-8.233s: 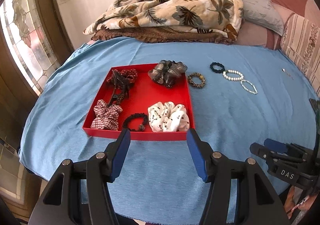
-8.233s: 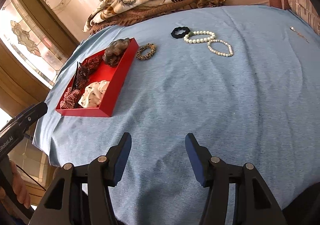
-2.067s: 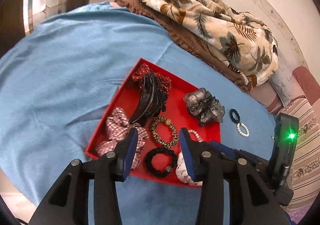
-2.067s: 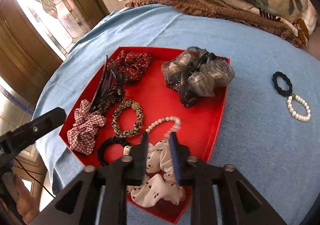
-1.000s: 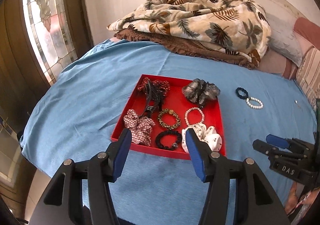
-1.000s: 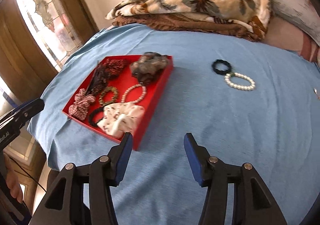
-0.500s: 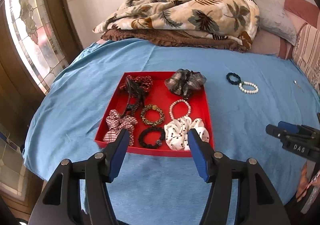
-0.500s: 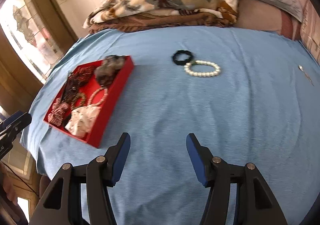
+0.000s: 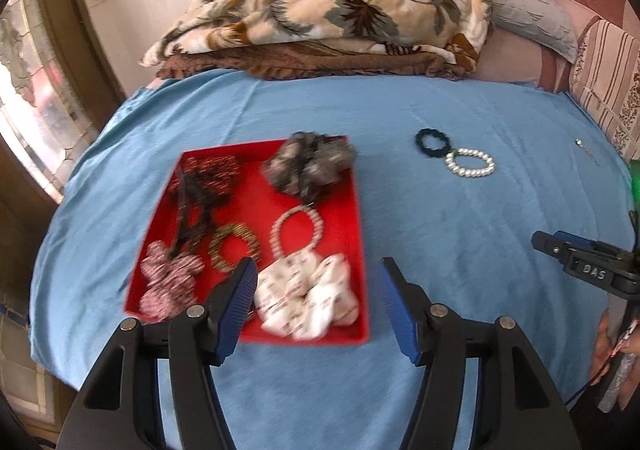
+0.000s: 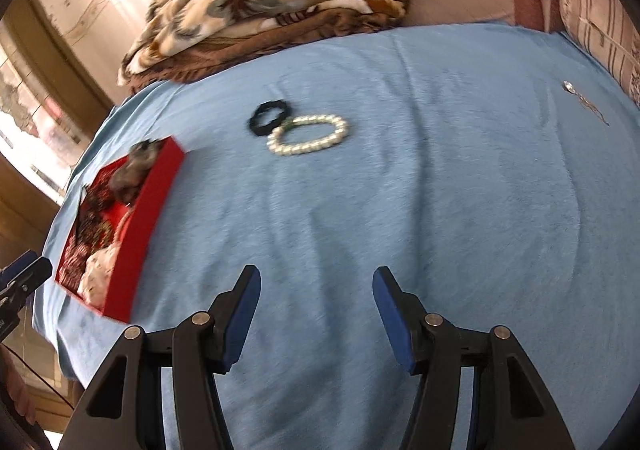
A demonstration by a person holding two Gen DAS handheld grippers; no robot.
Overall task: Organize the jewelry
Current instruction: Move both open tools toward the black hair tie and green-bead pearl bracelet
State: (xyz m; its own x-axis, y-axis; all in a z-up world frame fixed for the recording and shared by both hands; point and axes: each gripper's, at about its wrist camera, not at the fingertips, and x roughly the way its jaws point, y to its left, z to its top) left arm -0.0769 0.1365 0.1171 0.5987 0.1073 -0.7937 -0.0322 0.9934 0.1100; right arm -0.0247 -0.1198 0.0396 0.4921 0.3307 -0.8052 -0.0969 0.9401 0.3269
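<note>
A red tray (image 9: 352,218) lies on the blue cloth (image 9: 460,242) and holds several scrunchies, a hair claw, a leopard bracelet (image 9: 235,252) and a pearl bracelet (image 9: 296,230). My left gripper (image 9: 316,290) is open and empty, just in front of the tray's near edge. A second pearl bracelet (image 10: 307,139) and a black hair tie (image 10: 269,117) lie on the cloth, touching each other; they also show in the left wrist view (image 9: 470,168). My right gripper (image 10: 316,302) is open and empty above bare cloth, well short of them. The tray (image 10: 160,186) lies to its left.
A folded leaf-print blanket (image 9: 340,10) and pillows (image 9: 532,22) lie at the far edge of the bed. A small silver piece (image 10: 576,94) lies on the cloth at far right. A stained-glass window (image 9: 32,98) is on the left.
My right gripper has let go of a pearl bracelet in the tray, opened and swung right toward the remaining pearl bracelet and black tie. My left gripper has moved closer to the tray.
</note>
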